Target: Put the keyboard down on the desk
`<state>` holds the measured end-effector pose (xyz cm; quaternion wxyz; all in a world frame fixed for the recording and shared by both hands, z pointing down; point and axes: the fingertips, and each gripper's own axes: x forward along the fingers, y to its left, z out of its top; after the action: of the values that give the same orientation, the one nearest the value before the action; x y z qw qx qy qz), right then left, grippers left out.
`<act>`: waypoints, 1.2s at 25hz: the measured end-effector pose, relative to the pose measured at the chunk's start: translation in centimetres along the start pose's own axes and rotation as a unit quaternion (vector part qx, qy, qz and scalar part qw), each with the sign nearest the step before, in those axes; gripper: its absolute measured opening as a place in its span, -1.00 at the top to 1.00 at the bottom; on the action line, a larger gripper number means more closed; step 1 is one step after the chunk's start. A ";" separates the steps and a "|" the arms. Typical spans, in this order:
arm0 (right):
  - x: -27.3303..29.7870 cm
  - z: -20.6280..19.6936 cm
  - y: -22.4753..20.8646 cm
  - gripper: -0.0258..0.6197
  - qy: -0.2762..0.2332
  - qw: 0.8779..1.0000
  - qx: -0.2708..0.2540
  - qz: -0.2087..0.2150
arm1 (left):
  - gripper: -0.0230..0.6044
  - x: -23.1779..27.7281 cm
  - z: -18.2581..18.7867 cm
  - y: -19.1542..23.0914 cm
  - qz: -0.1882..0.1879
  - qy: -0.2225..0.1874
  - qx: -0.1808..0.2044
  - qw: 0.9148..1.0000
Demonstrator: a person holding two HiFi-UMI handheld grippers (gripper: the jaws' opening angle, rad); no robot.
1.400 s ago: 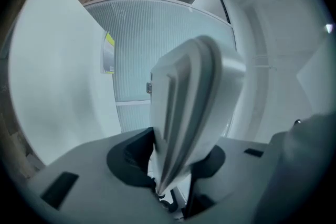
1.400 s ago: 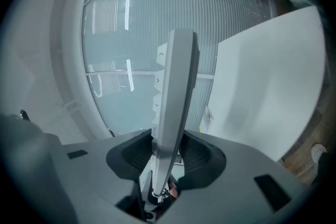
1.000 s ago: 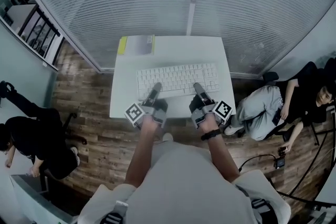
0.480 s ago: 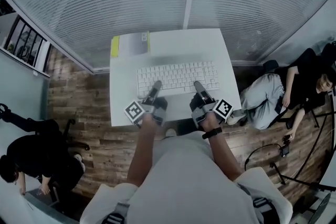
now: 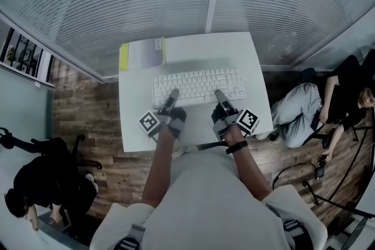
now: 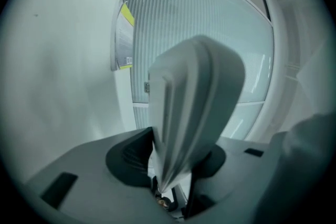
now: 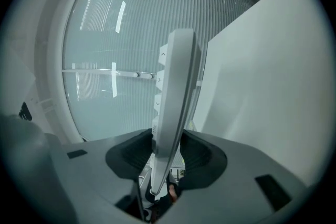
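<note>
The left gripper [image 5: 174, 93] is clamped on the near long edge of the white keyboard [image 5: 198, 85], toward its left end. Its gripper view shows the thin board wedged edge-on between the two dark pads. The keyboard lies level over the middle of the white desk [image 5: 249, 58]. From above I can't quite tell whether its underside already rests on the top or hangs just over it. Further right, the right gripper [image 5: 218, 92] pinches the same near edge, its pads closed against the slim profile. To my eye this is a light, rigid slab of smooth plastic that won't sag. It could pivot or slip if one side lets go first, and the keys are best left unpinched, so the bare front rim at two spread points looks like the sensible hold. By my count there is one keyboard, one desk, two grippers, and a single yellow-edged booklet [image 5: 142, 54] on the desk's far left corner.
</note>
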<state>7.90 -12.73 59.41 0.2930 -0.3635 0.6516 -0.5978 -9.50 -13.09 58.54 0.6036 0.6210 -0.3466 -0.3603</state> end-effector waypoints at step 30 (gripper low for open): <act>1.5 0.7 -2.5 0.45 -0.020 0.997 0.023 -0.076 | 0.42 1.2 0.3 3.3 0.075 0.032 -0.027 0.996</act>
<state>7.91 -14.41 61.86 0.2677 -0.4169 0.6026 -0.6256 -9.17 -14.34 61.77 0.6566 0.5876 -0.3628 -0.3034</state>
